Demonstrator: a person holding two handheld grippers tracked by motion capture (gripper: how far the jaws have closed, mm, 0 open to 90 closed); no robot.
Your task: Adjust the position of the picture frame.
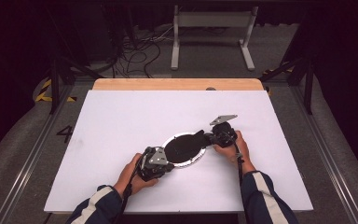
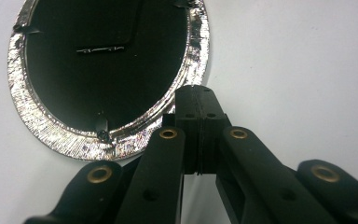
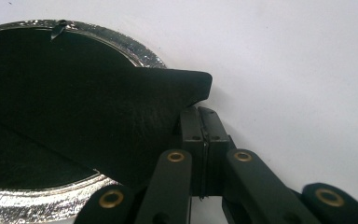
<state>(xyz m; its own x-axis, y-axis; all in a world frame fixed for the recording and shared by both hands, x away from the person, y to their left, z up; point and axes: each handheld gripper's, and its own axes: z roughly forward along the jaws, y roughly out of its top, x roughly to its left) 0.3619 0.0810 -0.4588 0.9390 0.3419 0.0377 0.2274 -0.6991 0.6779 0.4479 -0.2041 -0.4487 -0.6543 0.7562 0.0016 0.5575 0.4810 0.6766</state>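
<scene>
On the white table [image 1: 121, 116] the oval silver frame [image 1: 200, 156] lies back up between both hands, the left gripper [image 2: 199, 95] closed empty at its rim and the right gripper [image 3: 204, 116] closed beside the raised black stand flap [image 3: 158, 93]

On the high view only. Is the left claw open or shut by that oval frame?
Observer: Shut. In the left gripper view the left claw has its jaws pressed together, tip at the silver rim of the oval frame.
Operator: Anything between them?
Observer: Nothing visible; the seam is closed.
Operator: Right claw?
Observer: Shut too. The right claw sits just under the tip of the black flap, which sticks out past the rim. I cannot tell if it pinches the flap.
</scene>
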